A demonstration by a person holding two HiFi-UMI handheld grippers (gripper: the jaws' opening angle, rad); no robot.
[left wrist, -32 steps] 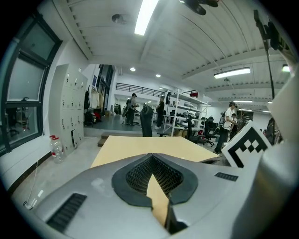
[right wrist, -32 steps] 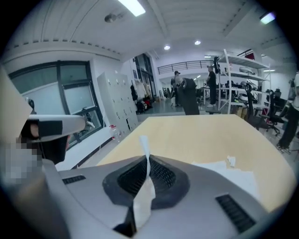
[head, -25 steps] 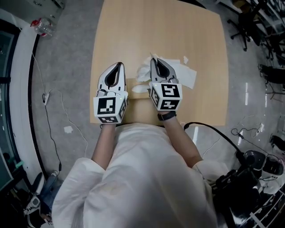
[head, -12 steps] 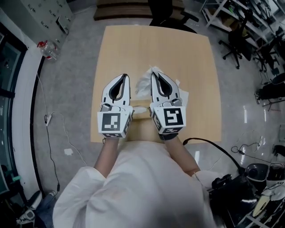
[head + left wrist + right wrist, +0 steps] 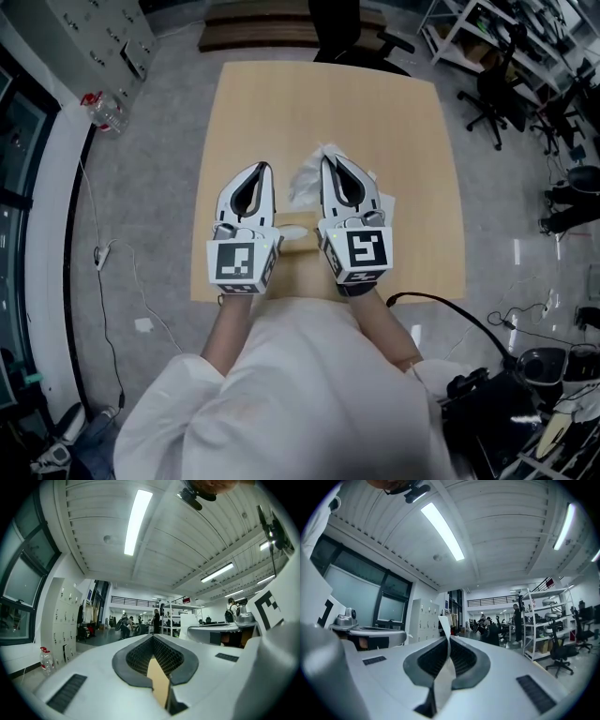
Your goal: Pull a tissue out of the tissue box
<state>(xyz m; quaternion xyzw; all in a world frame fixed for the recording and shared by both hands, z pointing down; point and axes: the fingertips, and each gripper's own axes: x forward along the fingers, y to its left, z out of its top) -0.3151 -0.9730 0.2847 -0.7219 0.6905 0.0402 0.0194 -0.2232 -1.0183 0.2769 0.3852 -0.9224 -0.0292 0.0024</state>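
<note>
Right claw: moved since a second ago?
Yes. The right claw has risen toward the head camera: it looks larger against the table than before, with the tissue pinched in it.

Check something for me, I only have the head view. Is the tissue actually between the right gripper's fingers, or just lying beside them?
Observer: It's between them. In the right gripper view, the right gripper has its fingers shut on the white tissue.
Operator: How much is caught?
Observer: A narrow strip. It runs up between the fingers and pokes out past their tips.
Operator: And the left one?
Observer: The left gripper has its tips together with no tissue between them. Only a tan surface shows through the gap behind the tips.
</note>
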